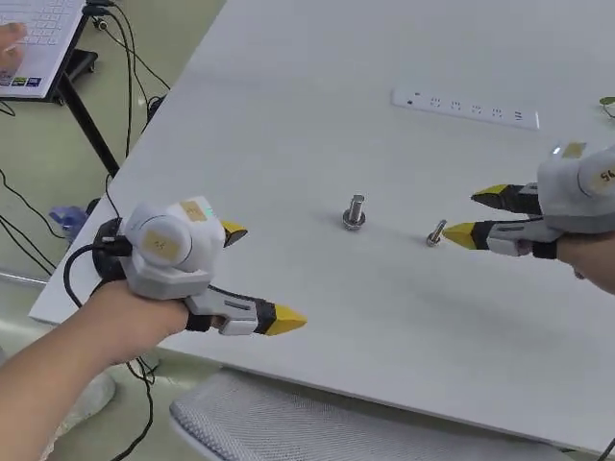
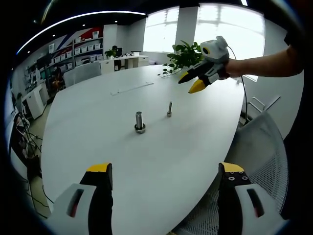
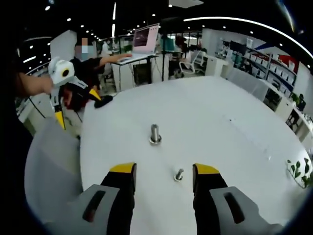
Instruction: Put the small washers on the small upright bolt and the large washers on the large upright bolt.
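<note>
Left claw (image 1: 261, 276): jaws spread wide with nothing between them; it hovers over the near edge of the tabletop (image 1: 288, 115), well apart from both bolts
Right claw (image 1: 473, 215): jaws apart and empty; it hangs just beside the small bolt (image 1: 436, 233), which lies in line with the gap between its jaws in the right gripper view
Large bolt (image 1: 354, 213): upright mid-tabletop, in from the near edge; a wider ring shows at its foot; whether that is its own head or washers, I cannot tell
Small bolt: near the large one, on the side toward the right edge; too small to tell what sits on it
Power strip (image 1: 466, 108): flat toward the far edge, well apart from the work
Step in hand: by my judgement a pause between placements, since neither claw carries anything
Next move: calls for pinching a washer by its rim, matching its size to the bolt, then lowering its hole squarely over the shaft
</note>
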